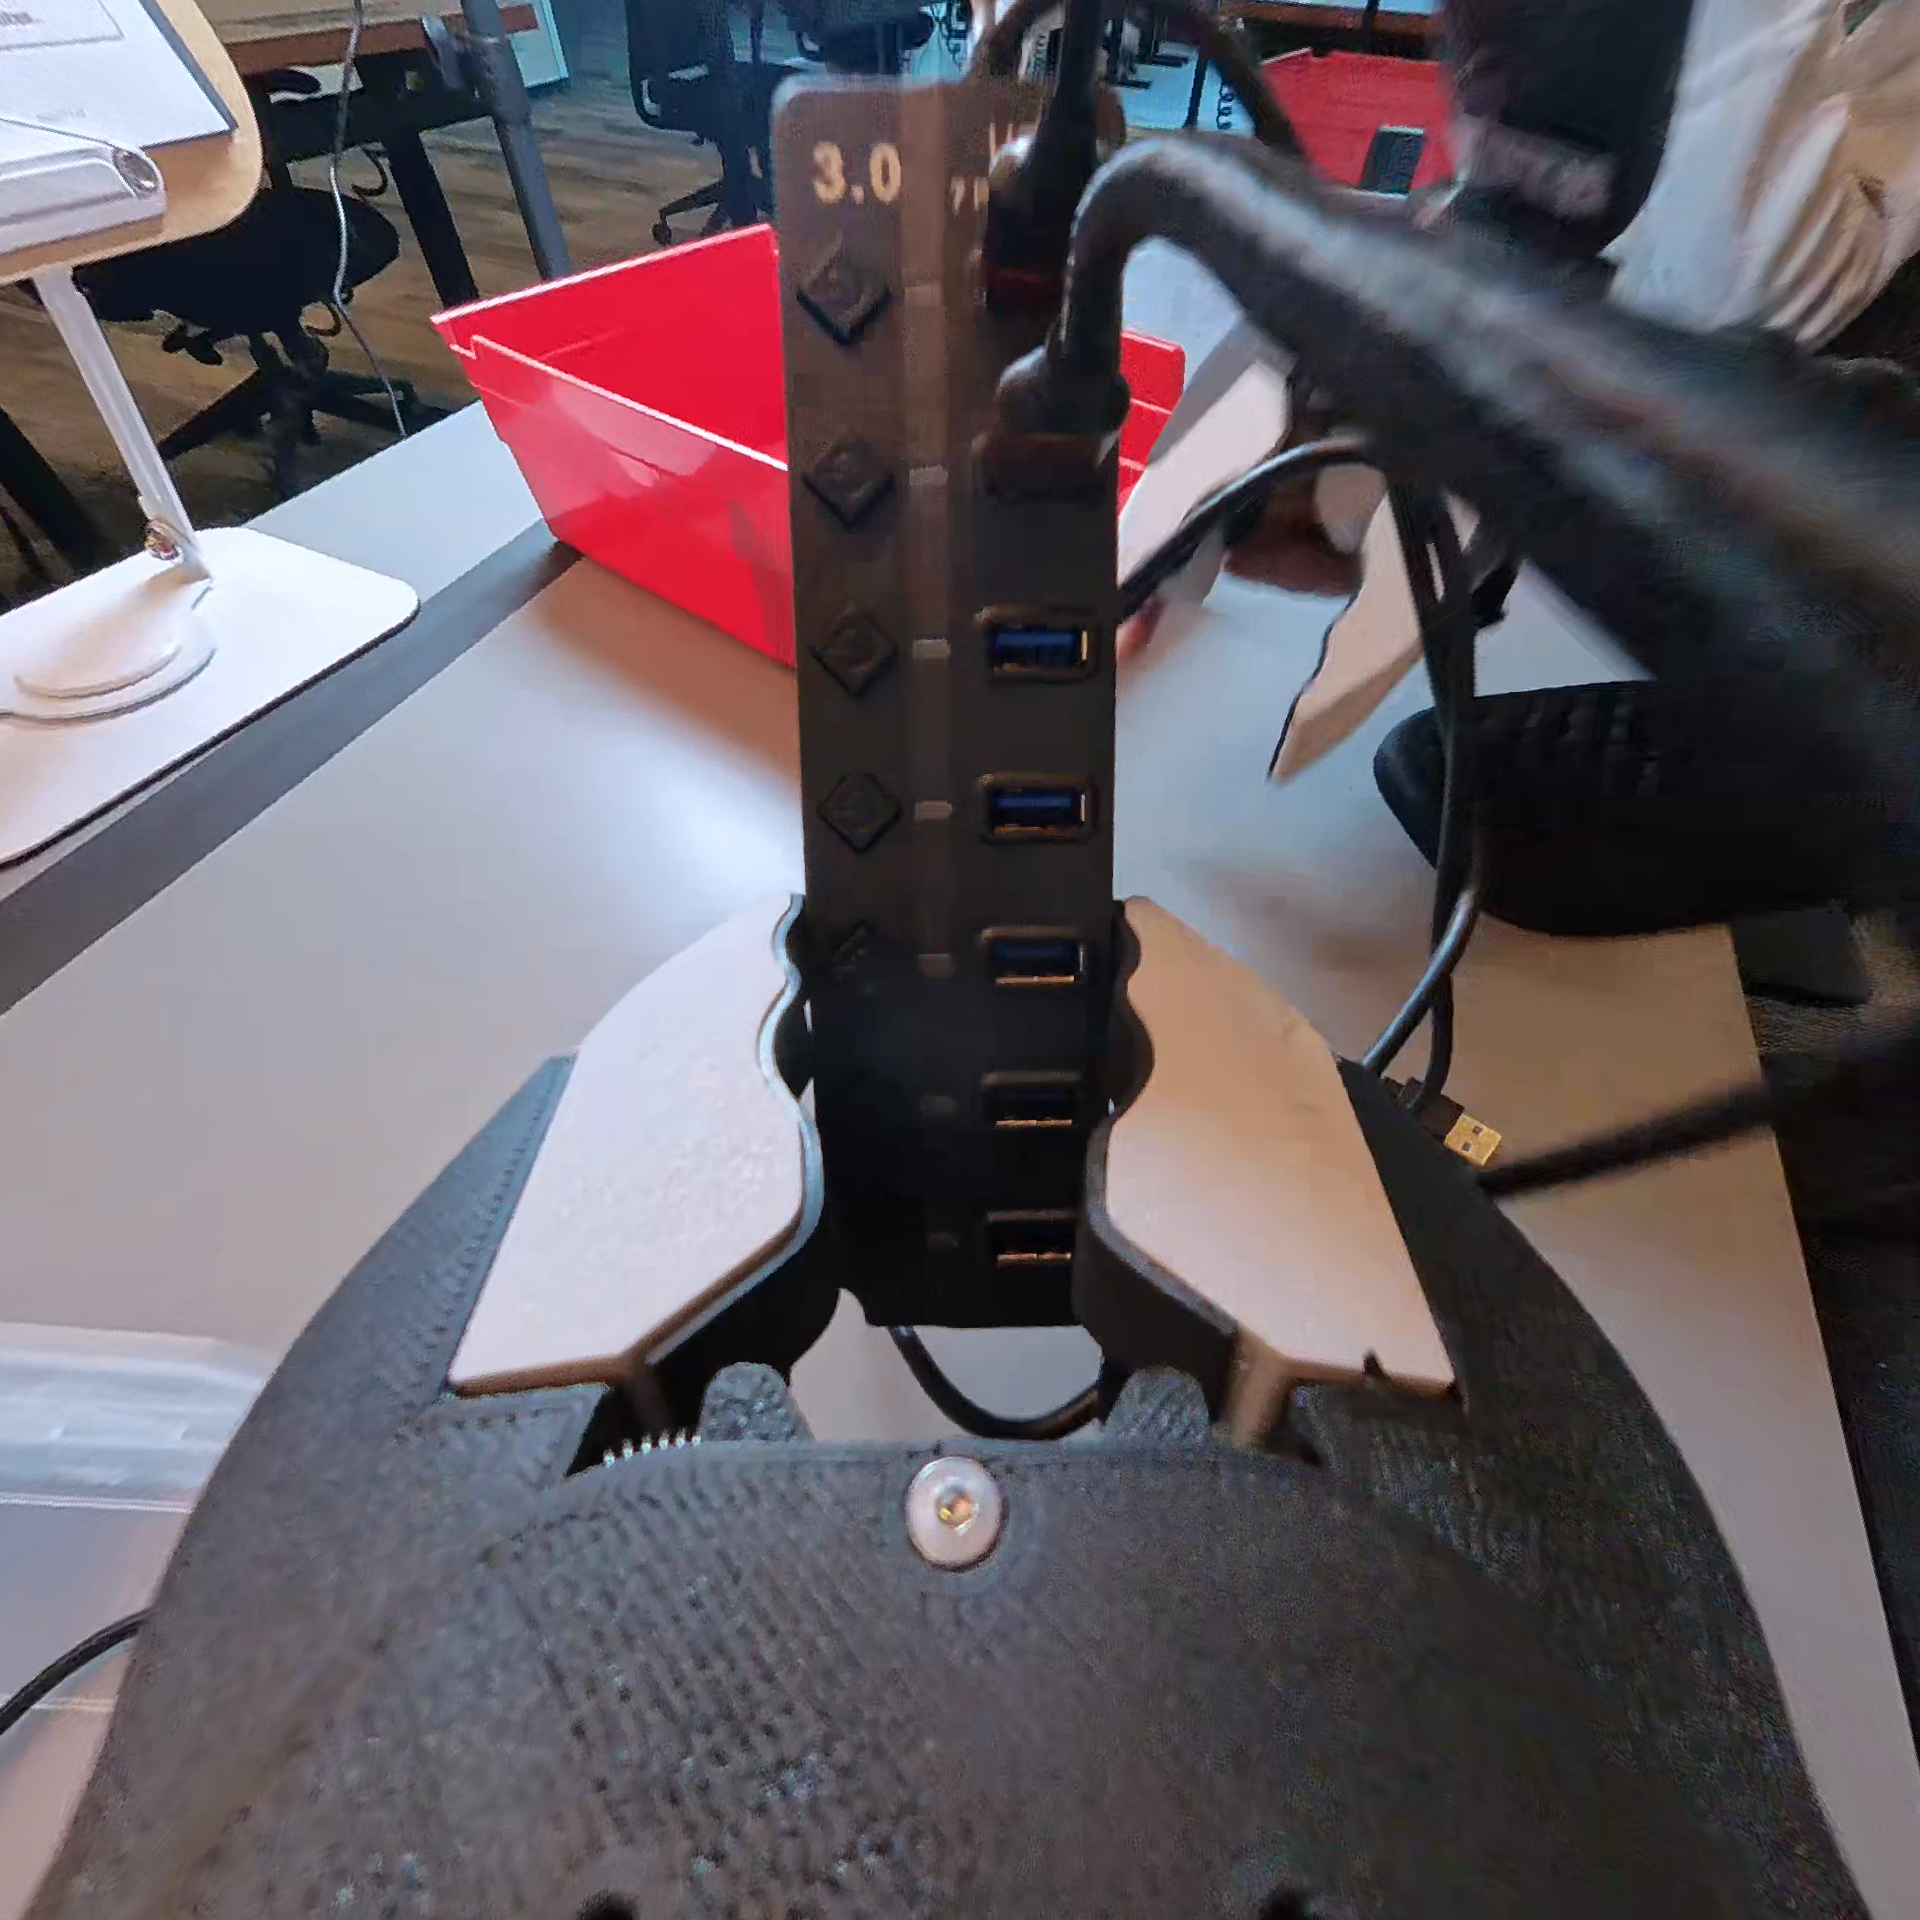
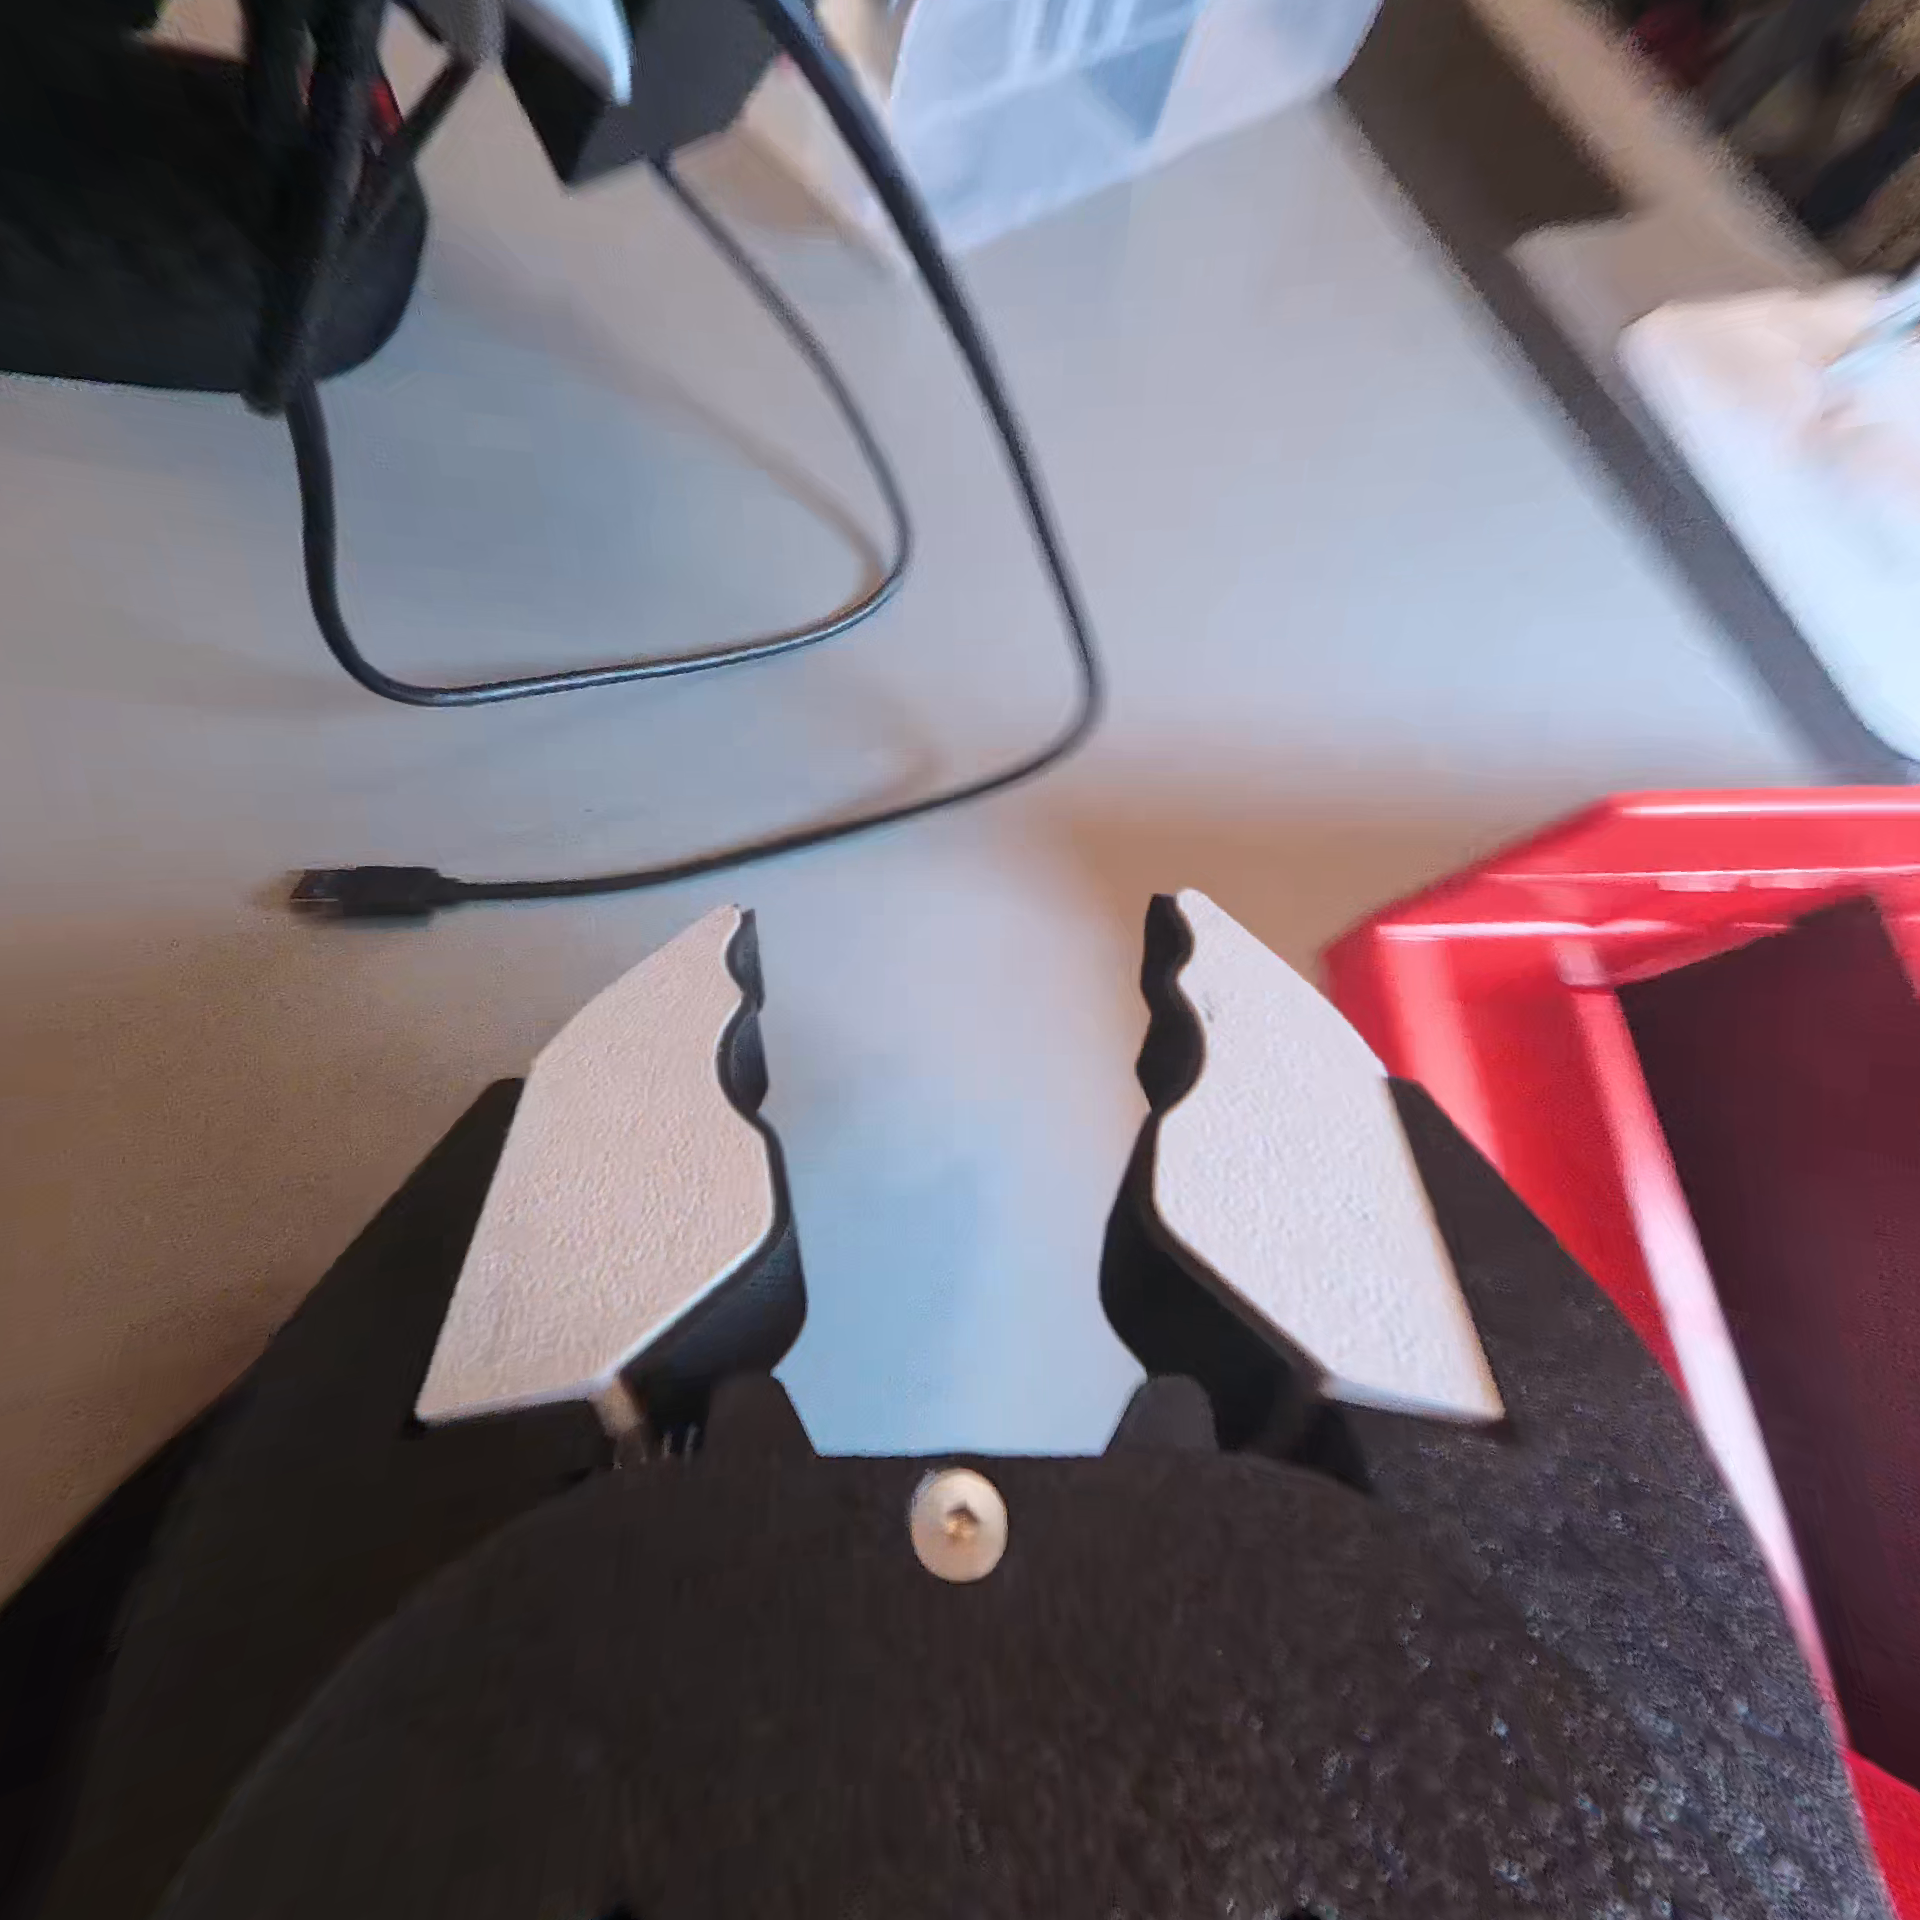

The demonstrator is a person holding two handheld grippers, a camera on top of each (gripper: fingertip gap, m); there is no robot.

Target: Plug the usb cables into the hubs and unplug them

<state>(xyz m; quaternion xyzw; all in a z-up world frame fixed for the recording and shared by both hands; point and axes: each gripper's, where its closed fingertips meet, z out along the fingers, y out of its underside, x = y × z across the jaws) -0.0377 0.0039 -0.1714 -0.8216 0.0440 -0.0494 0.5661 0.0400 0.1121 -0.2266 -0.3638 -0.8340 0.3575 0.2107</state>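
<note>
My left gripper (image 1: 956, 935) is shut on a long black USB hub (image 1: 951, 665) and holds it upright above the grey table. The hub has a column of blue ports and a column of diamond buttons. Two black cables (image 1: 1070, 343) are plugged into its two top ports; the lower ports are empty. A loose USB plug (image 1: 1470, 1138) lies on the table to the right. My right gripper (image 2: 951, 925) is open and empty above the table. A loose black cable plug (image 2: 364, 891) lies just ahead and left of it. The right gripper shows blurred in the left wrist view (image 1: 1558, 343).
A red bin (image 1: 634, 416) stands behind the hub; it also shows in the right wrist view (image 2: 1621, 1039) close beside my right finger. A white lamp base (image 1: 156, 644) sits at the left. Cable loops (image 2: 623, 665) lie on the table (image 2: 1351, 623). A clear plastic box (image 2: 1091, 83) is farther back. The grippers' ends are close to 15 cm from one another.
</note>
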